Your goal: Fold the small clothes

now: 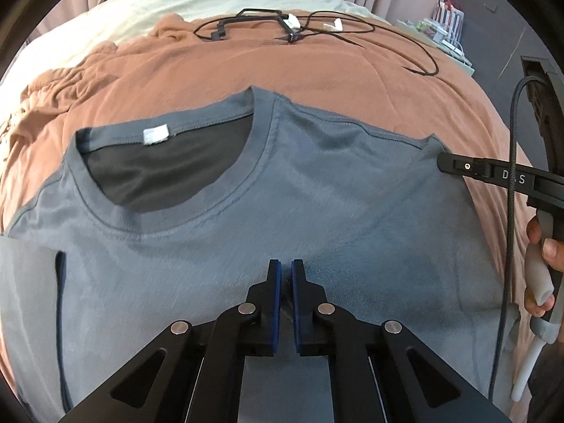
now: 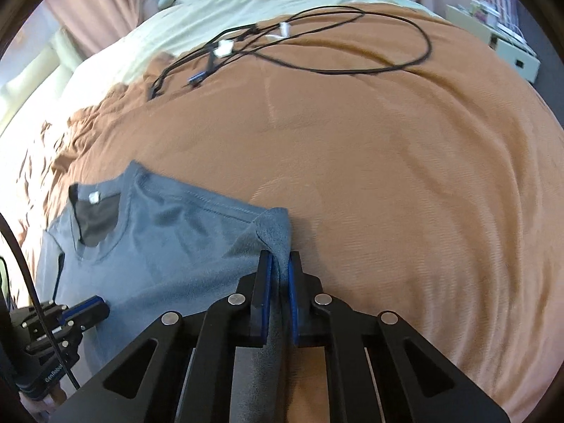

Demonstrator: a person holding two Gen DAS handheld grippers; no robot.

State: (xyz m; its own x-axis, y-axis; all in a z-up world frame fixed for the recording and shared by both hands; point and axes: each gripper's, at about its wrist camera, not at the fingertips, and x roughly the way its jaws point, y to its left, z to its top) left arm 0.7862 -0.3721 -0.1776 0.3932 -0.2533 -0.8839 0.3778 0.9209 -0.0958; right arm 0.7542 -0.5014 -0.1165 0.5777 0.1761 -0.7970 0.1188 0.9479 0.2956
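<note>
The right gripper (image 2: 279, 264) pinches the grey T-shirt's (image 1: 282, 190) right shoulder fold; the left gripper (image 1: 286, 270) sits nearly closed, empty, over the shirt's chest on the brown blanket (image 2: 387, 176).

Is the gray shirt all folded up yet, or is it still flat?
Mostly flat. The gray shirt lies spread on the brown blanket, collar showing; only its shoulder corner is pinched up by the right gripper.

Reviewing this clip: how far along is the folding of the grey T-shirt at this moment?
Early stage. Done: the grey T-shirt lies spread, collar up, on the brown blanket. In hand: the right gripper is shut on the shirt's shoulder edge, lifting a small peak; the left gripper rests nearly closed on the chest, seemingly pinning it. Left: no completed fold shows, so every fold remains.
</note>
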